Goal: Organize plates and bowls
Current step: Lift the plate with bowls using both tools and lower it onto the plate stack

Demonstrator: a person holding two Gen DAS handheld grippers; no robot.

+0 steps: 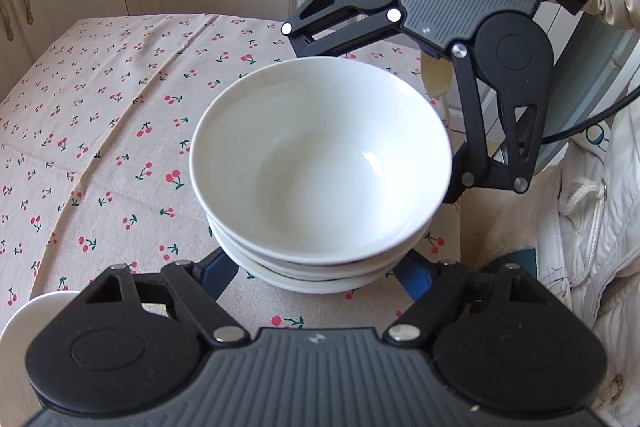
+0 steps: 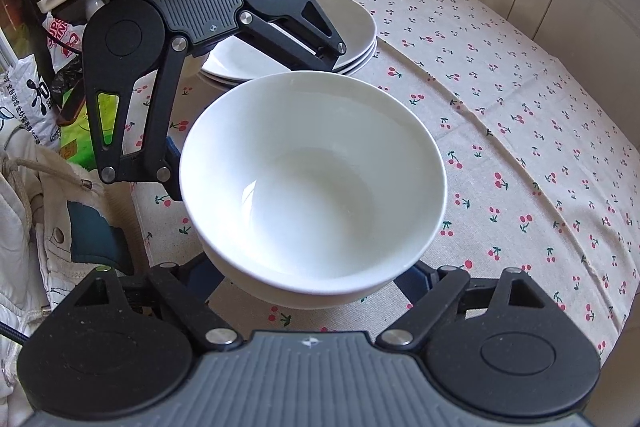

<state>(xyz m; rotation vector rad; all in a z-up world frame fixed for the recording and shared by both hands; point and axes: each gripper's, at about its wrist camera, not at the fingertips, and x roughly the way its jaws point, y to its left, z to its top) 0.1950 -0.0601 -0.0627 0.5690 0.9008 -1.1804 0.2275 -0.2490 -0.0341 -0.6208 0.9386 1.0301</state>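
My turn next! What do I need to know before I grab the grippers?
Left gripper and right gripper both straddle the bowl stack from opposite sides; whether the pads press on it is hidden.
The bowls are nested on the tablecloth.
The plates are stacked behind them.
Done: bowls and plates stacked.
Left: probably set the bowl stack in its place.
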